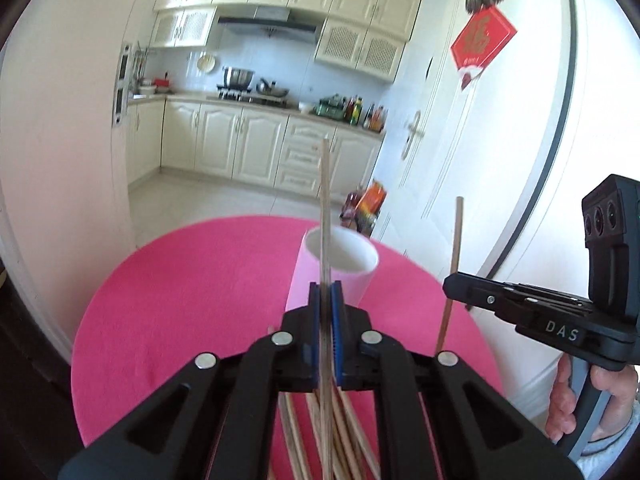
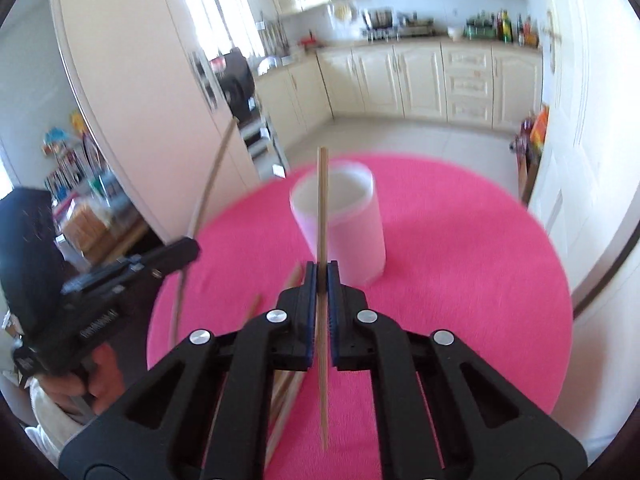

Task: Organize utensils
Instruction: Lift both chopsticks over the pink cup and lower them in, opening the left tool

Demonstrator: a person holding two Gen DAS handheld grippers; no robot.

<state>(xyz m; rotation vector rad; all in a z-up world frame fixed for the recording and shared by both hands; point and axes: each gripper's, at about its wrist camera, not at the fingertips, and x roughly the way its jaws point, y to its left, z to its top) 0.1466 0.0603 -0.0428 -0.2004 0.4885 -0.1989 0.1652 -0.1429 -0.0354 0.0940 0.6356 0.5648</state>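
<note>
Left wrist view: "DAS" lettering on right gripper (image 1: 452, 284), both grippers each clamping one chopstick (image 1: 326, 216).

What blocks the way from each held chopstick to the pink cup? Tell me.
Nothing visible does. The left gripper and right gripper each clamp one chopstick upright, just short of the open pink cup; only bare pink tablecloth lies between.

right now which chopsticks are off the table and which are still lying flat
Two are lifted: one upright in the left gripper, one upright in the right gripper. The loose chopsticks beneath lie flat on the pink tablecloth.
</note>
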